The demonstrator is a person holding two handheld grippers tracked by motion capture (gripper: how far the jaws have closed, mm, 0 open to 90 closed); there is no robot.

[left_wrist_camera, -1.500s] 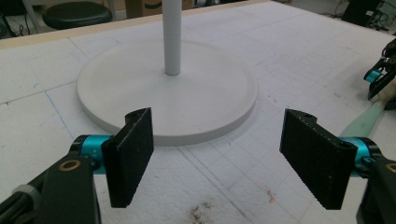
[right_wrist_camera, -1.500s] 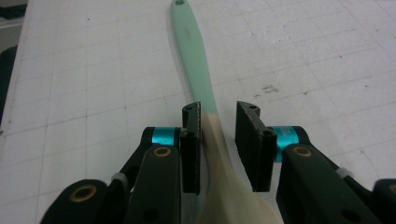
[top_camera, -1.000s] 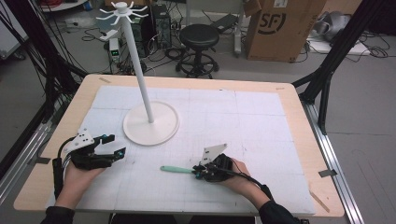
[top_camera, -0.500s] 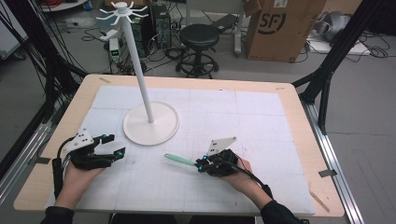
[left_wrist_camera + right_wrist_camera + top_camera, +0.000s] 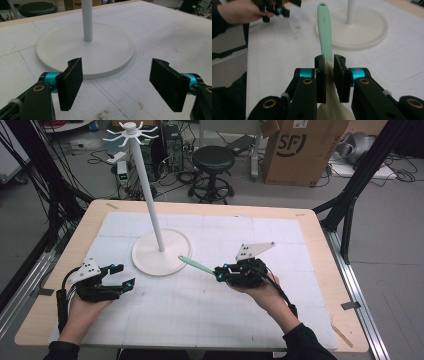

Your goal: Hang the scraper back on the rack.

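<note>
A spatula with a mint-green handle (image 5: 194,265) and a cream blade is clamped in my right gripper (image 5: 220,271), lifted off the mat, its handle pointing toward the white stand's round base (image 5: 150,257). In the right gripper view the pads of the right gripper (image 5: 329,72) pinch the spatula (image 5: 324,32) where handle meets blade, and a small hole shows at the handle's tip. The stand's pole (image 5: 152,210) rises to a crown of hooks (image 5: 131,131). My left gripper (image 5: 124,276) rests at the table's left, open and holding nothing. Its jaws (image 5: 117,82) face the base (image 5: 105,52).
A white gridded mat (image 5: 280,245) covers the wooden table (image 5: 320,240). Beyond the far edge stand a black stool (image 5: 212,160) and a cardboard box (image 5: 300,150), with cables on the floor. Black frame legs (image 5: 350,195) flank the table at right.
My right gripper has risen off the mat with the spatula and moved a little toward the stand; the handle now points up and left. The left gripper has stayed put.
</note>
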